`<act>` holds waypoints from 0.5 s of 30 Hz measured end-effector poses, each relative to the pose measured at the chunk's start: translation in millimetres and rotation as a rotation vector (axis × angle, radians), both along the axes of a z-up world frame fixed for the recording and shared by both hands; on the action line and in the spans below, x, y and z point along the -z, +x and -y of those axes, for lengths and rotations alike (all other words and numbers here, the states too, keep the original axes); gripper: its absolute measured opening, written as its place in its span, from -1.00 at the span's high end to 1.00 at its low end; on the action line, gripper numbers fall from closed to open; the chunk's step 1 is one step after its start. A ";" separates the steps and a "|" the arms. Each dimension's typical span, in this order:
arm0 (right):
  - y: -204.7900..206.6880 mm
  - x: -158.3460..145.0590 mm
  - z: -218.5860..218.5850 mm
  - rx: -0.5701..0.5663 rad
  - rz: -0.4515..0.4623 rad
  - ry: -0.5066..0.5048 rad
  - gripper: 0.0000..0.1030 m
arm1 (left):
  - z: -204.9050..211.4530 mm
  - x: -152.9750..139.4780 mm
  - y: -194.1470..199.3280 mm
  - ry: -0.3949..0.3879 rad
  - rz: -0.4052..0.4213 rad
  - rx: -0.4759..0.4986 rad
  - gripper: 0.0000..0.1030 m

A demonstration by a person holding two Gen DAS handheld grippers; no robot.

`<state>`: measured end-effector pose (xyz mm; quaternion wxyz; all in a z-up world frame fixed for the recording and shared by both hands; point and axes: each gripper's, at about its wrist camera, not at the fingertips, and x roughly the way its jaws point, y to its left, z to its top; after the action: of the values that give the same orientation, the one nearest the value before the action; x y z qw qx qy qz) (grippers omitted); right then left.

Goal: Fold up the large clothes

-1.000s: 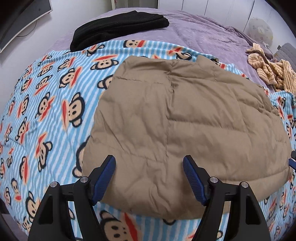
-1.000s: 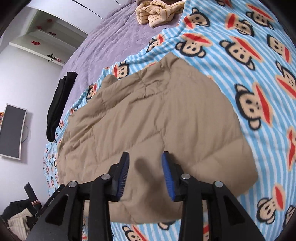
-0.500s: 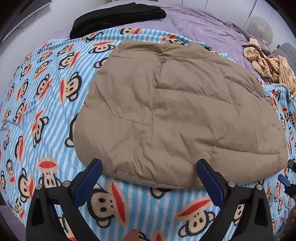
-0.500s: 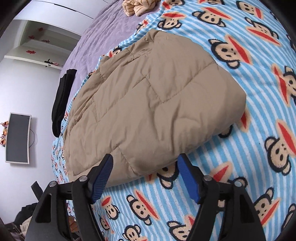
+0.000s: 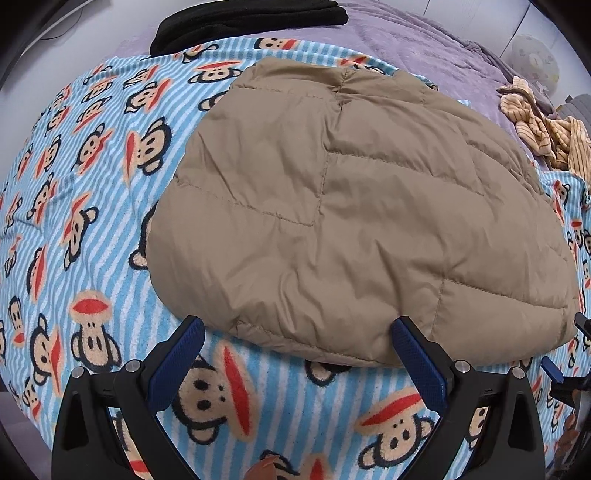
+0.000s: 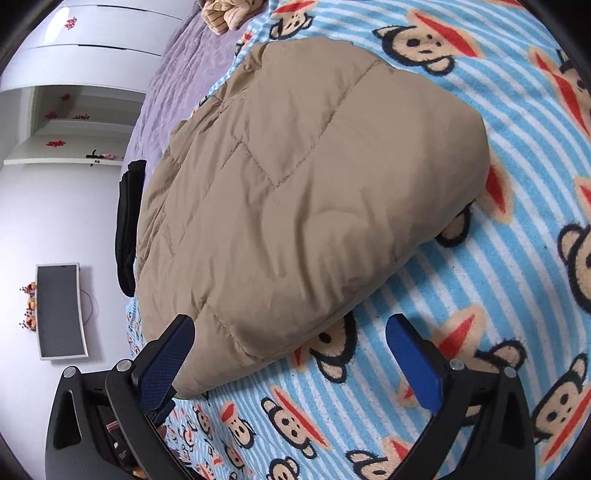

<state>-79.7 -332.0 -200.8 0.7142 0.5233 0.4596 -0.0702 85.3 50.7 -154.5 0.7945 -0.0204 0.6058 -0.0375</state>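
A tan quilted jacket (image 5: 351, 221) lies folded into a puffy bundle on a blue-striped monkey-print blanket (image 5: 74, 184). My left gripper (image 5: 298, 328) stands open, pointing steeply down at the bundle's near edge. Nothing is pinched between its blue pads (image 5: 177, 365). The right wrist view shows the same jacket (image 6: 295, 184) from its right corner. There my right gripper (image 6: 290, 325) has its jaws opening wide. They straddle the jacket's near corner and bare blanket (image 6: 480, 277) without pressing on either. Its blue tips (image 5: 552, 369) also show at the right edge of the left wrist view.
A black garment (image 5: 240, 22) lies folded at the far left on the purple bedspread (image 5: 406, 40). A crumpled yellow striped garment (image 5: 546, 136) sits at the far right. A monitor (image 6: 61, 310) hangs on the white wall beyond the bed.
Both grippers spread their jaws and drew back from over the jacket to its near edge. The right one also rolled and sank closer to the blanket.
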 end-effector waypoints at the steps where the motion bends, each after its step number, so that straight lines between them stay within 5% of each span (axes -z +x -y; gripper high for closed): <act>1: 1.9 4.1 0.9 0.006 0.000 0.014 -1.00 | -0.3 0.5 0.0 0.001 -0.002 0.002 -0.97; 5: 9.2 14.2 2.1 0.021 -0.003 0.061 -1.00 | -4.1 3.6 1.0 0.033 0.004 -0.009 -0.97; 9: 16.1 21.7 3.5 0.031 0.006 0.118 -1.00 | -22.7 7.5 4.3 -0.038 -0.008 -0.047 -0.97; 15: 19.9 28.1 5.6 0.033 0.011 0.146 -1.00 | -77.9 38.3 8.8 -0.543 -0.127 -0.195 -0.97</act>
<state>-59.9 -337.6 -228.9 0.6753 0.5818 0.4510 -0.0451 94.1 128.6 -192.9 0.7203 -0.2925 0.6173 -0.1204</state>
